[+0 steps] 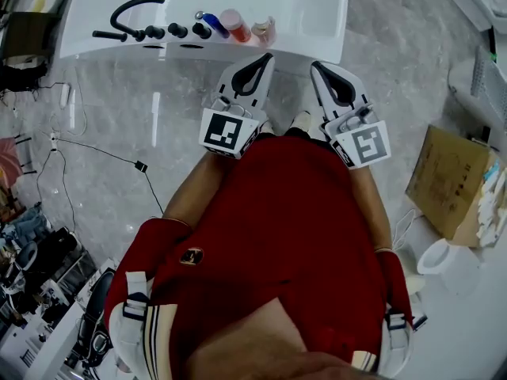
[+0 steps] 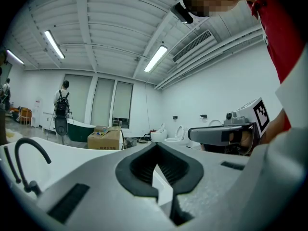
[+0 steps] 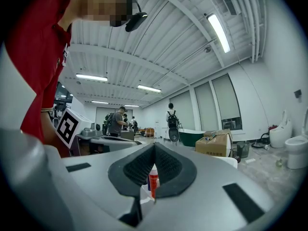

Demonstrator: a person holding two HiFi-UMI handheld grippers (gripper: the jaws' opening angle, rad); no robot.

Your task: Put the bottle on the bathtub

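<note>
Hovering short of the bathtub (image 1: 326, 44): left gripper (image 1: 267, 56) and right gripper (image 1: 315, 65) both closed, empty. Pink bottle (image 1: 234, 24) stands upright on the rim ahead, nearer the left gripper.

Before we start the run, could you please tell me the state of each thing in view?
Left gripper: shut, empty.
Right gripper: shut, empty.
Red bottle: upright on the tub rim, not held.
Pink bottle: upright on the rim, beside the red one, not held.
</note>
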